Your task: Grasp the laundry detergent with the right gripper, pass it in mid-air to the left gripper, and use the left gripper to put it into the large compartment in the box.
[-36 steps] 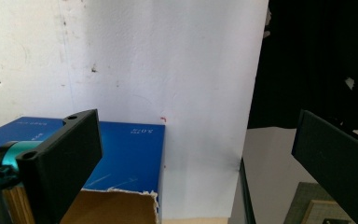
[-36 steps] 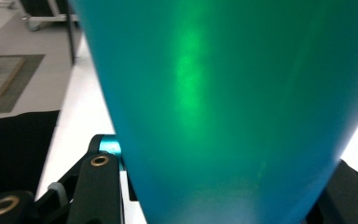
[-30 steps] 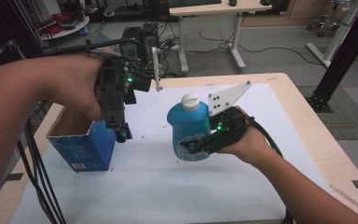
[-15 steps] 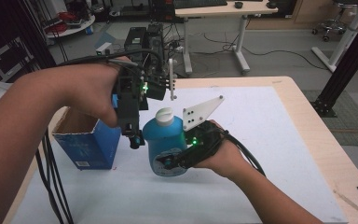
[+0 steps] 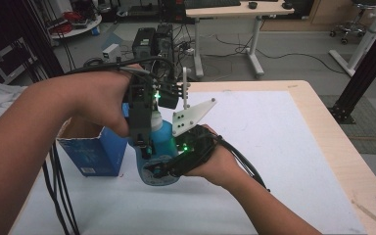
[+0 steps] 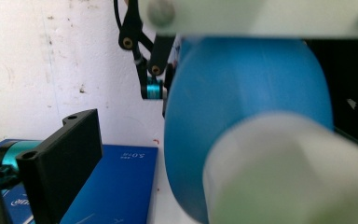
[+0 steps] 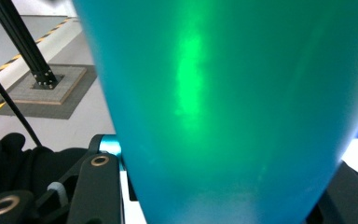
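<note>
A blue bottle [image 5: 162,142] with a white cap [image 5: 155,117] is held tilted just above the white table mat [image 5: 254,147]. My right gripper [image 5: 159,171] is shut on its lower body, and the bottle's wall [image 7: 223,102] sits between the jaws in the right gripper view. My left gripper [image 5: 144,146] comes down from above beside the bottle's neck and stands open. In the left gripper view its left finger [image 6: 63,163] stays clear of the bottle [image 6: 242,107], the blurred cap [image 6: 289,172] lies close to the camera, and the other finger is hidden.
An open blue carton [image 5: 95,152] stands on the mat just left of the bottle, and its printed side [image 6: 116,186] lies under the left gripper. Cables hang off the table's left edge. A bare wooden rim [image 5: 333,127] borders the mat on the right.
The right gripper has carried the bottle left and nearer, close to the carton. The left gripper has followed and now hangs over the bottle's neck and cap.
</note>
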`<state>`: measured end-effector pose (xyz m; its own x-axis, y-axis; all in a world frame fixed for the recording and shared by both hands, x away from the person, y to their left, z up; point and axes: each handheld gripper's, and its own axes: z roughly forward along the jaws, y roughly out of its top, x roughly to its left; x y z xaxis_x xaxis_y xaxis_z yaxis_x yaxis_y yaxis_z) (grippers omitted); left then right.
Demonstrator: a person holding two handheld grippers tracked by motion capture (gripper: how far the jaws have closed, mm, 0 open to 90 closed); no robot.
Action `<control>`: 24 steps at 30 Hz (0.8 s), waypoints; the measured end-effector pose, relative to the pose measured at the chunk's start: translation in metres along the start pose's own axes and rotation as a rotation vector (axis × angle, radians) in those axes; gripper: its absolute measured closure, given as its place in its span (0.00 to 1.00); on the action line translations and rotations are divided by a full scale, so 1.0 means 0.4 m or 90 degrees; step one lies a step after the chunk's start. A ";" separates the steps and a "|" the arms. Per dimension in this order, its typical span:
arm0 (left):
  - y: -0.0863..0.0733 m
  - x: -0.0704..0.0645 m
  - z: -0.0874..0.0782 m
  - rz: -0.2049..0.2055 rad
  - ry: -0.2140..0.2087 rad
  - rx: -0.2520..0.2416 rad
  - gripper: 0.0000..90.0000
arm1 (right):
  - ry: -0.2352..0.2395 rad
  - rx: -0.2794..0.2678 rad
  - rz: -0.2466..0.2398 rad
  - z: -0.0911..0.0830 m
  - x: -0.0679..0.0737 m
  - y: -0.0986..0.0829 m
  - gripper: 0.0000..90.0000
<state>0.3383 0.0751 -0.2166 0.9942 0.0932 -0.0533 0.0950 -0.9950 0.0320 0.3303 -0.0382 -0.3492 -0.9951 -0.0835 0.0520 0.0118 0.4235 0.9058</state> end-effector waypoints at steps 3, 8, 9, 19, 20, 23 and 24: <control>0.000 -0.001 -0.001 -0.003 -0.002 -0.004 0.02 | 0.000 -0.006 -0.003 0.005 0.001 0.011 0.52; -0.002 -0.006 -0.004 -0.002 0.003 -0.008 0.02 | 0.000 -0.009 0.004 0.004 -0.001 0.015 0.52; -0.002 -0.007 -0.003 -0.001 0.004 -0.007 0.02 | 0.000 -0.009 0.005 0.003 -0.001 0.015 0.52; 0.000 -0.007 -0.003 -0.008 0.012 -0.001 0.03 | -0.002 -0.011 0.009 0.000 -0.005 0.014 0.52; 0.000 -0.007 -0.003 -0.010 0.012 0.000 0.03 | -0.001 -0.011 0.010 0.000 -0.005 0.013 0.52; 0.000 -0.008 -0.003 -0.008 0.016 0.002 0.08 | -0.003 -0.013 0.011 0.000 -0.007 0.012 0.52; 0.000 -0.008 -0.003 -0.009 0.015 0.002 0.08 | -0.003 -0.013 0.011 0.000 -0.007 0.013 0.52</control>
<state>0.3350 0.0749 -0.2154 0.9937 0.1079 -0.0300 0.1087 -0.9937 0.0279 0.3333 -0.0357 -0.3448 -0.9953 -0.0717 0.0654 0.0307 0.4069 0.9130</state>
